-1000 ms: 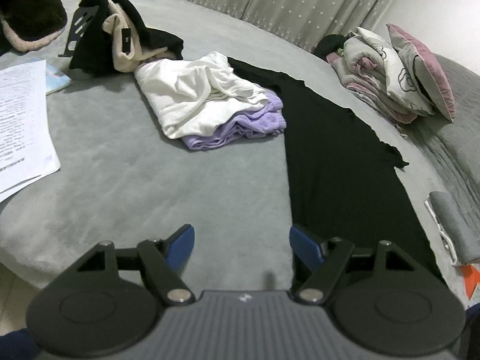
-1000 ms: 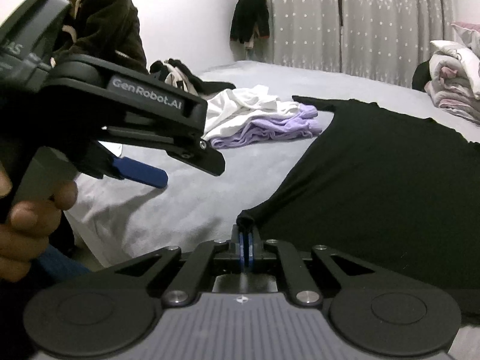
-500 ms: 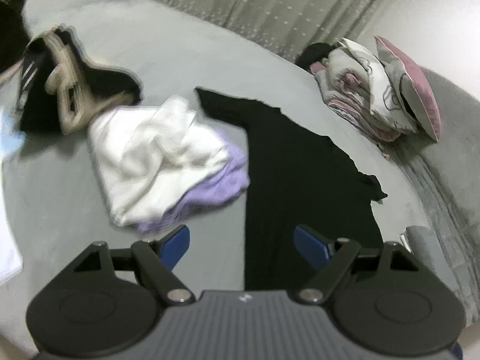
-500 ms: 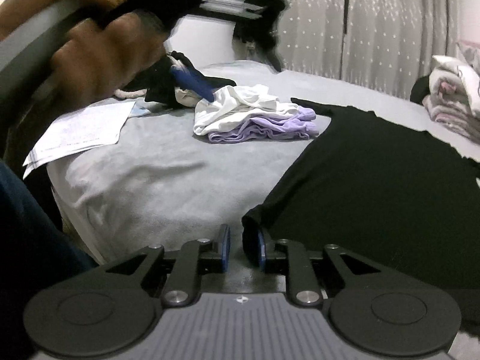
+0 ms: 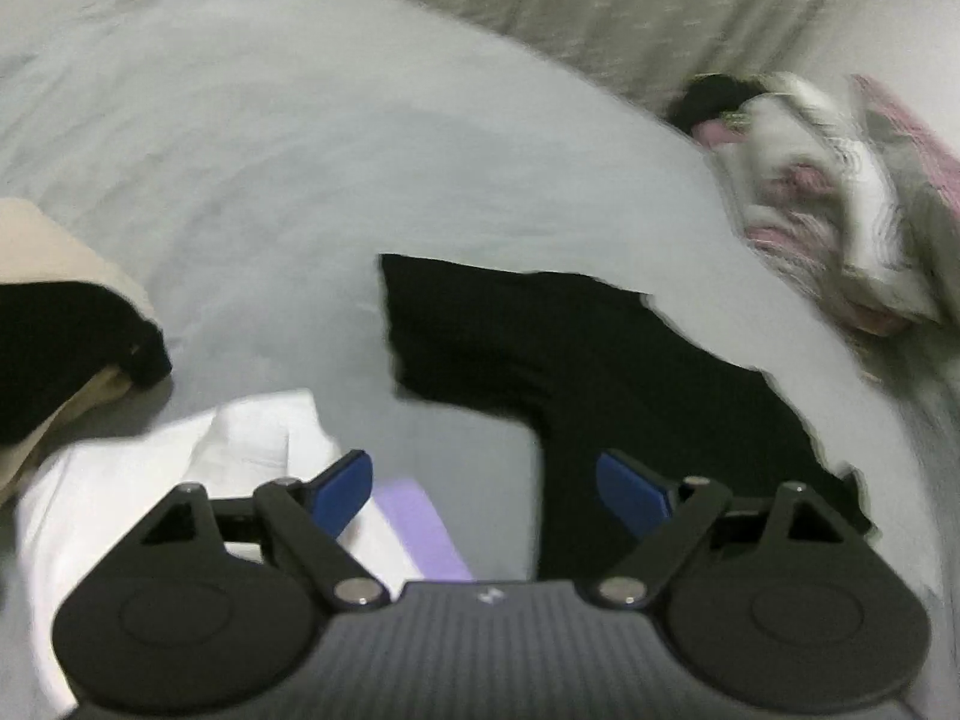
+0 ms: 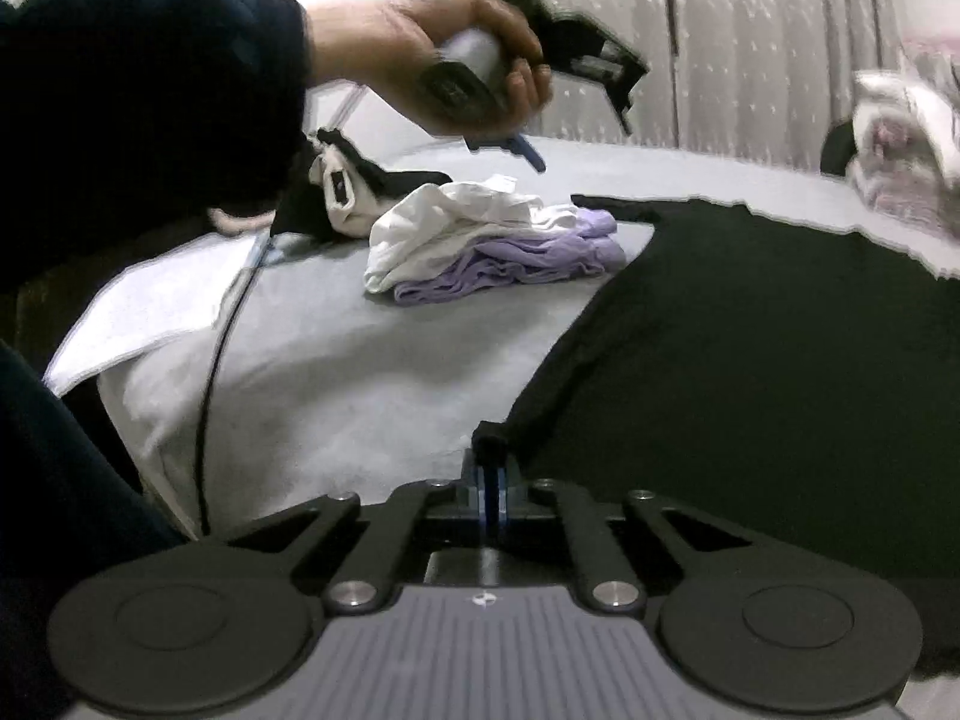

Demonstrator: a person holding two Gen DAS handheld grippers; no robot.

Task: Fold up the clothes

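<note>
A black shirt lies spread flat on the grey bed. My right gripper is shut on the shirt's near hem corner at the bed's front edge. In the left wrist view the shirt's far sleeve and shoulder lie just ahead. My left gripper hangs open above the bed with nothing between its blue fingers, between the folded pile and the shirt. In the right wrist view a hand carries the left gripper high above the folded clothes.
A folded white and lilac pile sits left of the shirt. A black and beige garment heap lies further left. Paper sheets rest on the bed's left edge. Pillows and bedding are stacked at the far right. Curtains hang behind.
My left gripper has travelled fast from the bed's near edge toward the far sleeve, still open. My right gripper opened briefly and has shut again on the hem corner.
</note>
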